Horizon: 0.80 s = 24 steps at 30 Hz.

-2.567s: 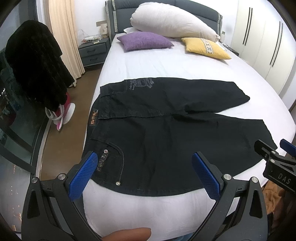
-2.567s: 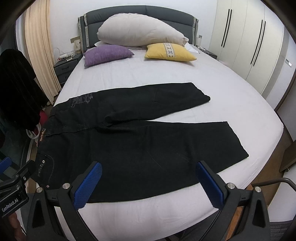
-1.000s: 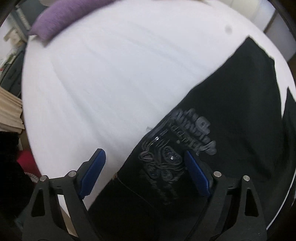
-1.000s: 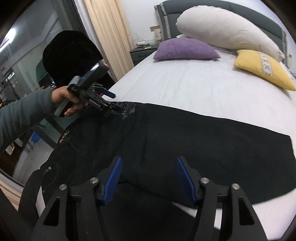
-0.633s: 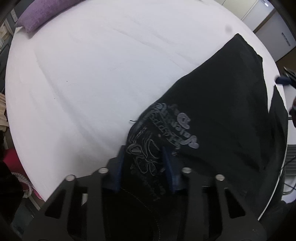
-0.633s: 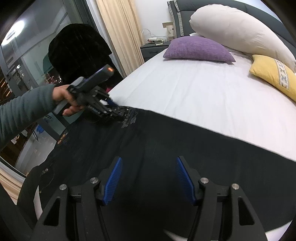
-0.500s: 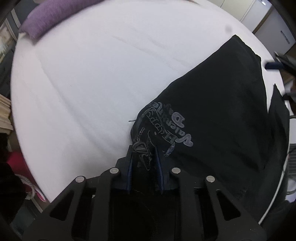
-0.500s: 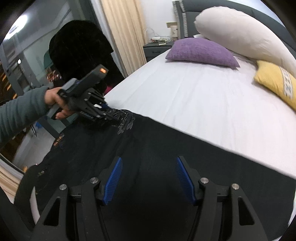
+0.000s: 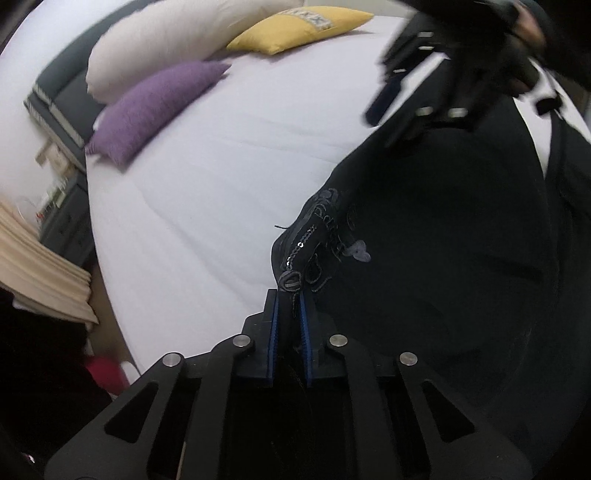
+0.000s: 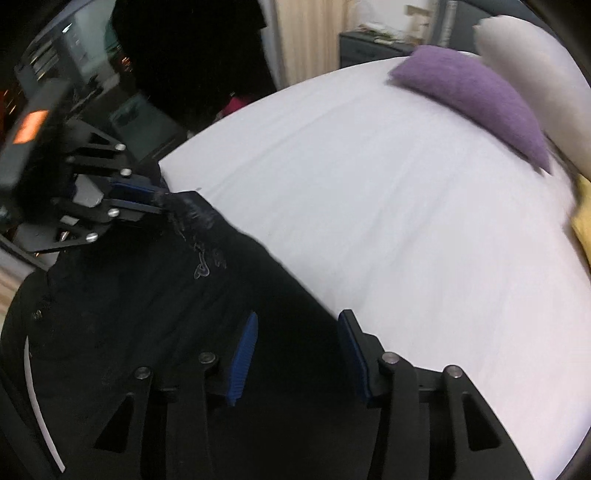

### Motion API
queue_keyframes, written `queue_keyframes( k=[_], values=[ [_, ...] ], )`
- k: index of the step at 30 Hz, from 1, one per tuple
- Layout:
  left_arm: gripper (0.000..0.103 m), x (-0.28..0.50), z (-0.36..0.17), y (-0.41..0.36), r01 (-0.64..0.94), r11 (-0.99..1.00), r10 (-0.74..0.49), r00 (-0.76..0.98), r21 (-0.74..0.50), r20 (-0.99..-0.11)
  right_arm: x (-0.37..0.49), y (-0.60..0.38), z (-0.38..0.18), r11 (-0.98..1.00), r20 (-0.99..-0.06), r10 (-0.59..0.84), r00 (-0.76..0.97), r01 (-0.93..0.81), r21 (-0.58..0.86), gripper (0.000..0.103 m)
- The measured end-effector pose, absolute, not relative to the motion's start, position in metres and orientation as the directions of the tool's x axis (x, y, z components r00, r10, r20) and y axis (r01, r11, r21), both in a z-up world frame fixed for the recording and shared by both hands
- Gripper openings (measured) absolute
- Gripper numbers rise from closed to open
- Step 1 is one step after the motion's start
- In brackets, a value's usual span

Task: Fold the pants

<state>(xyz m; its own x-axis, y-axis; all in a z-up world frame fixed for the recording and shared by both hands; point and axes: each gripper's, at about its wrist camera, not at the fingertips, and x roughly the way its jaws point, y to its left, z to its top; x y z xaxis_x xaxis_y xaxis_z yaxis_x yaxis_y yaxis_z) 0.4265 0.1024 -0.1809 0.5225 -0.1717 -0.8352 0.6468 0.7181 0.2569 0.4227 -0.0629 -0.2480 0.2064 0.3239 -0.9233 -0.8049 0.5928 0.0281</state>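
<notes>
Step in hand: securing the far edge of the pants (image 9: 443, 258) for the first fold, one leg over the other. The pants lie flat on the bed (image 9: 221, 166), filling the lower right of the left wrist view and the lower left of the right wrist view.

Left tongs (image 9: 289, 295): pressed together, pinching a raised ridge of black cloth at the printed and sequinned patch near the waist. The pads (image 9: 273, 332) bear on the fabric from both sides. In the right wrist view the same tongs (image 10: 159, 199) sit at the left of the frame, gripping the corner of the pants at the edge of the white sheet.

Right tongs (image 10: 295, 354): part spread, and their jaws have just been closing. They hover over the far edge of the pant leg at the bottom centre of the frame. Black cloth lies below and between the pads, but no pinch is visible; whether the pads touch the fabric cannot be told, the frame being blurred.

Judgement: the waist end is secured, the leg end is not. The next move calls for the right tongs to close on that edge, then both to lift and carry it toward the near leg.

Beyond the pants: a purple cushion (image 10: 476, 99), a yellow cushion (image 9: 299, 26) and a white pillow (image 9: 177, 40), well apart from them.
</notes>
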Motion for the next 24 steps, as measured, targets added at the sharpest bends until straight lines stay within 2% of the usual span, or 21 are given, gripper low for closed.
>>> queue_keyframes(
  k=[8,10,12,13,20,24],
  values=[
    [0.008,0.446,-0.184,0.109,0.648,0.702,-0.189,0.571,0.297,-0.799,0.438,-0.036,-0.27,0.514,-0.954,0.265,0.142,-0.858,0.015,0.047],
    [0.008,0.396,-0.174,0.09,0.646,0.704,-0.187,0.57,0.296,-0.8,0.44,-0.035,-0.271,0.508,-0.958,0.268,0.104,-0.86,0.049,0.027],
    [0.008,0.398,-0.175,0.094,0.636,0.715,-0.182,0.571,0.291,-0.801,0.435,-0.034,-0.268,0.491,-0.955,0.28,0.095,-0.869,0.057,0.013],
    [0.007,0.396,-0.174,0.093,0.63,0.72,-0.178,0.574,0.291,-0.8,0.432,-0.034,-0.266,0.485,-0.956,0.277,0.099,-0.873,0.05,0.01],
    [0.005,0.384,-0.159,0.102,0.577,0.764,-0.164,0.605,0.288,-0.779,0.405,-0.041,-0.242,0.5,-0.937,0.303,0.171,-0.866,0.003,0.005],
    [0.007,0.378,-0.137,0.121,0.563,0.812,-0.262,0.588,0.154,-0.765,0.386,-0.039,-0.228,0.493,-0.922,0.314,0.224,-0.869,-0.043,0.005]
  ],
)
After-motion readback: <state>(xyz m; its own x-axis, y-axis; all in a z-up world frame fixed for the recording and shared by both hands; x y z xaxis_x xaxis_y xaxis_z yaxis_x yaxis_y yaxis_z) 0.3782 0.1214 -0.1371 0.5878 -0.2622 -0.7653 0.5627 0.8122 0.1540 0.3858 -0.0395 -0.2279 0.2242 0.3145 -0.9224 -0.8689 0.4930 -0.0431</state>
